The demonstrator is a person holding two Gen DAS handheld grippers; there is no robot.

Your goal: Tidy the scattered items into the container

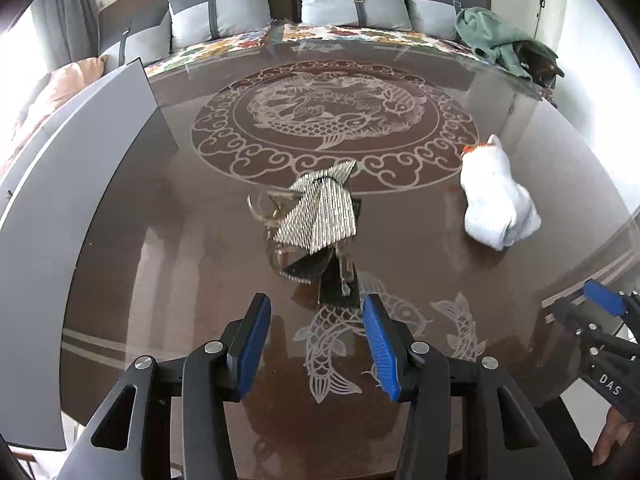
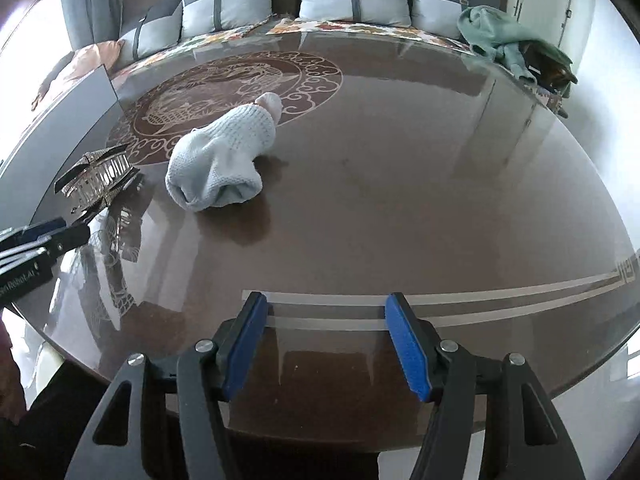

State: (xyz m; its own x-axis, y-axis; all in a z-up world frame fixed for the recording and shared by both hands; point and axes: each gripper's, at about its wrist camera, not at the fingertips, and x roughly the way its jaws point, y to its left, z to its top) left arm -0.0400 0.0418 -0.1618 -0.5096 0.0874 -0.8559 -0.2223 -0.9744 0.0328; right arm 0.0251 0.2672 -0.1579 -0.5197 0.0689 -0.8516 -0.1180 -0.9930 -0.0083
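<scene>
Ahead, a soft white knit hat [image 2: 224,160] lies on the glossy brown worktop [image 2: 400,184]. Beside it sits a glittery silver purse [image 1: 324,208]. Both the left gripper [image 1: 316,344] and right gripper [image 2: 326,344] are released, grasping nothing.

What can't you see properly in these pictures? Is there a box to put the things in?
- Container: none clearly shown in either view; the grey panel at the left is cut off by the edge.
- Clear thing under the silver bag: half covered in the left wrist view.
- Dark item under the green cloth: mostly covered in the right wrist view.
</scene>
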